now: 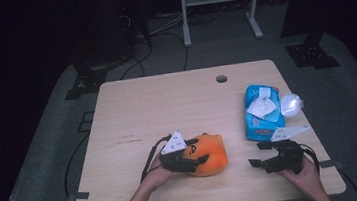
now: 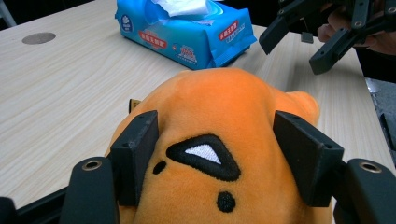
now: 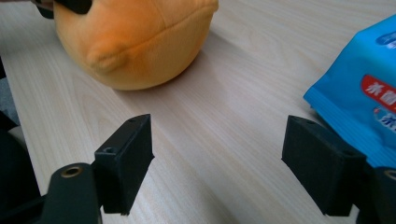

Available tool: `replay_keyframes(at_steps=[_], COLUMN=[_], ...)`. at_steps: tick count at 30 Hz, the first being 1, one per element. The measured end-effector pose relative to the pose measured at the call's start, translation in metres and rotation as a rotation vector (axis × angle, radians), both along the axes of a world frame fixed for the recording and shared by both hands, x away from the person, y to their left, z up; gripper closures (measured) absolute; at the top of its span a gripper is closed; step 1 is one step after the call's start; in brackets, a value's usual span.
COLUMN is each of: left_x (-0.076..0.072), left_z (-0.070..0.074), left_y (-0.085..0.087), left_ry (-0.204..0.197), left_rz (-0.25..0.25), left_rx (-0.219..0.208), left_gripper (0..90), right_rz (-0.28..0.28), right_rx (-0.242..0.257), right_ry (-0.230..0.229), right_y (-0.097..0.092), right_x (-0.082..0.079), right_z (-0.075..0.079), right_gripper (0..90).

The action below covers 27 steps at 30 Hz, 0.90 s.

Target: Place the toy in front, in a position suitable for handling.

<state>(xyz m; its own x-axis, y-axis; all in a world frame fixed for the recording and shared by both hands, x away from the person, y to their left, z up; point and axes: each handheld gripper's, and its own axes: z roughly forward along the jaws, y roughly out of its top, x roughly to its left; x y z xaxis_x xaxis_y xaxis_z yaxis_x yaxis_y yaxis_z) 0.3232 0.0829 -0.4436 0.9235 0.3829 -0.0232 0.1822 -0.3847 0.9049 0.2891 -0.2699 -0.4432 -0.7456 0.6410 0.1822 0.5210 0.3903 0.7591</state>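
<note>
In the high view, the left hand-held gripper [image 1: 193,163] is lying low across the orange plush [image 1: 207,154] at the desk's [image 1: 132,110] near edge, while the right hand-held gripper [image 1: 255,155] is resting apart, jaws wide and empty. In the left gripper view, the jaws are flanking the plush, apparently touching but hardly squeezing it, so it may be slipping if lifted. In the right gripper view, the pads [image 3: 128,158] are hovering level above bare wood beside the wipes [image 3: 364,107].

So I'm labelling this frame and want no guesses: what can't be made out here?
- Orange plush toy: its lower part is cut off by the bottom edge in the left gripper view, and its top by the upper edge in the right gripper view.
- Wet wipes pack: its print is too small in the high view.
- Left gripper: whether its pads press the toy is unclear.
</note>
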Motion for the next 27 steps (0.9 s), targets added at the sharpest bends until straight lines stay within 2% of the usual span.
replay_keyframes(at_steps=[4,5,7,8,9,11,12,15,17,18,20,21,24,27], left_x=[0.0,0.0,0.0,0.0,0.0,0.0,0.0,0.0,0.0,0.0,0.0,0.0,0.0,0.001], left_z=[-0.001,-0.001,-0.002,-0.002,-0.003,-0.003,-0.003,-0.004,-0.004,-0.004,-0.004,-0.004,-0.004,-0.005], left_y=[0.0,0.001,0.002,0.002,0.002,0.001,0.001,0.001,0.001,0.001,0.0,0.0,0.001,0.001], left_ry=[0.0,-0.004,0.0,0.0,0.002,0.002,0.002,0.005,0.005,0.005,0.009,0.007,0.01,0.014], left_rz=[-0.012,-0.02,-0.023,-0.023,-0.023,-0.023,-0.023,-0.02,-0.019,-0.019,-0.021,-0.024,-0.026,-0.029], left_rx=[0.003,0.005,0.003,0.003,-0.002,-0.004,-0.005,-0.008,-0.008,-0.008,-0.008,-0.003,-0.008,-0.018], left_gripper=[31.9,31.3,31.0,30.9,30.6,30.3,30.3,29.9,29.5,29.3,28.7,28.7,28.7,28.5], right_rz=[-0.003,-0.015,-0.036,-0.036,-0.052,-0.075,-0.075,-0.12,-0.15,-0.15,-0.182,-0.214,-0.237,-0.262], right_rx=[-0.001,-0.007,0.013,0.013,0.026,0.026,0.026,0.027,0.026,0.026,0.02,0.012,0.015,-0.005], right_ry=[-0.022,-0.063,-0.093,-0.093,-0.124,-0.158,-0.158,-0.184,-0.189,-0.189,-0.184,-0.182,-0.168,-0.156], right_y=[-0.002,-0.005,-0.008,-0.008,-0.012,-0.016,-0.016,-0.025,-0.03,-0.03,-0.034,-0.037,-0.041,-0.041], right_x=[0.0,0.001,0.003,0.003,0.006,0.01,0.01,0.027,0.04,0.04,0.052,0.064,0.08,0.093], right_z=[0.005,0.013,0.02,0.02,0.027,0.034,0.034,0.043,0.043,0.043,0.042,0.038,0.032,0.027], right_gripper=[24.1,24.3,24.4,24.4,24.4,24.4,24.4,24.7,26.5,26.5,25.1,25.0,21.2,22.0])
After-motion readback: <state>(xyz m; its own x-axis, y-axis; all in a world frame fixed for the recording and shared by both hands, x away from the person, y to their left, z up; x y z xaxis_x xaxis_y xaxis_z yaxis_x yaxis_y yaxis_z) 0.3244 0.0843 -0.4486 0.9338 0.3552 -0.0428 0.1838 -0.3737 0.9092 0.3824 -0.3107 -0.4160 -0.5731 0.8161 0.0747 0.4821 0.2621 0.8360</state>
